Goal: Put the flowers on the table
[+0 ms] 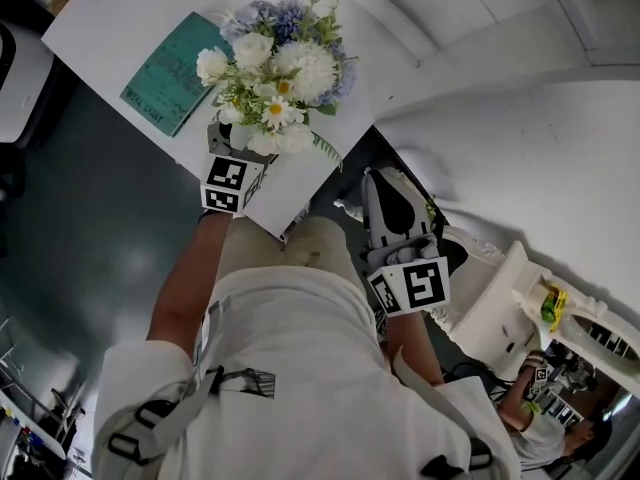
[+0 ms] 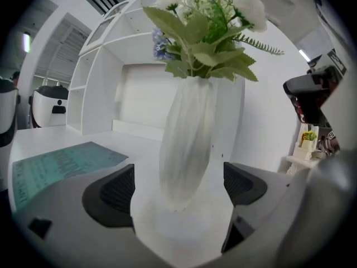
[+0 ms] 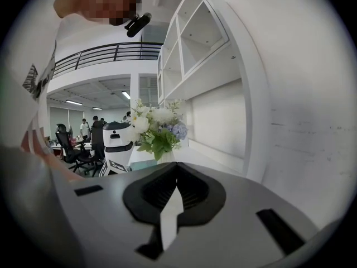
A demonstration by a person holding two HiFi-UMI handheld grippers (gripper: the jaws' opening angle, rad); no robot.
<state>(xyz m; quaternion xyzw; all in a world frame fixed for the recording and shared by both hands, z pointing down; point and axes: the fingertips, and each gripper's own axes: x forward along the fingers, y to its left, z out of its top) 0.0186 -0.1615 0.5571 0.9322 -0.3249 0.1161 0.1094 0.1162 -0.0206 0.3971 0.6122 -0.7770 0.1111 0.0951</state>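
Frosted white and fluted, the vase (image 2: 187, 144) stands upright between the jaws of the left gripper (image 2: 177, 187) — jaws spread, with a clear gap on each side, so the ribbed dark pads (image 2: 114, 194) touch nothing. The flowers (image 1: 275, 63) in it sit over the white table (image 1: 110, 23), near its corner edge and just beside a teal booklet (image 1: 175, 73). The vase's foot looks to be down on the tabletop, though it is too blurred to be sure. The right gripper (image 3: 175, 190) hangs well apart by the person's body, its jaws pressed together on nothing.

My judgement is that the placing is nearly finished and the step in hand is letting go cleanly. Doing it well means drawing the left gripper straight back along its own line, level and without swinging sideways, since either pad could clip the narrow body. The vase is tall, slim-footed and top-heavy under a wide spray of blooms and leaves, so a small nudge may tip it — and the table edge is close. Its surface looks smooth and hard, likely to slide rather than grip. The blossoms are soft, rounded heads in white, cream and pale blue, with daisies, flat green leaves and a ferny sprig.
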